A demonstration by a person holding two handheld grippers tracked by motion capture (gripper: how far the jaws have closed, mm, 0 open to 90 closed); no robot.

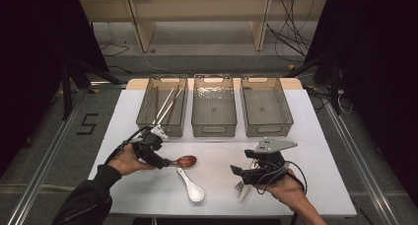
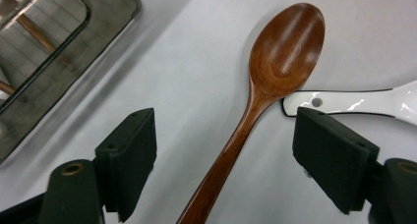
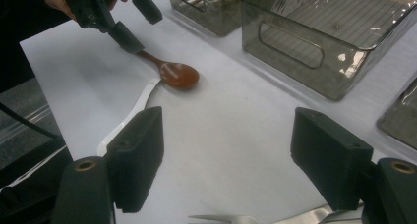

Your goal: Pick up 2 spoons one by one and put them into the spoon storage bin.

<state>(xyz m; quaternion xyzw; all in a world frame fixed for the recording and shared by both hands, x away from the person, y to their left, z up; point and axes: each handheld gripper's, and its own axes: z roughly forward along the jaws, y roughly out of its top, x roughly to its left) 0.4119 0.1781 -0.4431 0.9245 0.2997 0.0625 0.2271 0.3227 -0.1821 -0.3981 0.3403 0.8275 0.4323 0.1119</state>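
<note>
Left gripper view: left gripper [image 2: 223, 150] jaws wide astride wooden spoon [image 2: 275, 81] handle, unpinched; closing may nudge touching white spoon [image 2: 354, 102].

Reddish-brown wooden spoon [image 2: 275, 81], white ceramic spoon [image 1: 191, 186] (dark-edged handle), smoky grey bins [image 1: 214, 106], black tongs [image 2: 226, 155], white tabletop [image 1: 315, 136]

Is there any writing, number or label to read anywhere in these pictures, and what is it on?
"5": a large dark numeral marked on the grey floor left of the table.
No words, brands or labels can be read on the bins, the spoons or the grippers.
</note>
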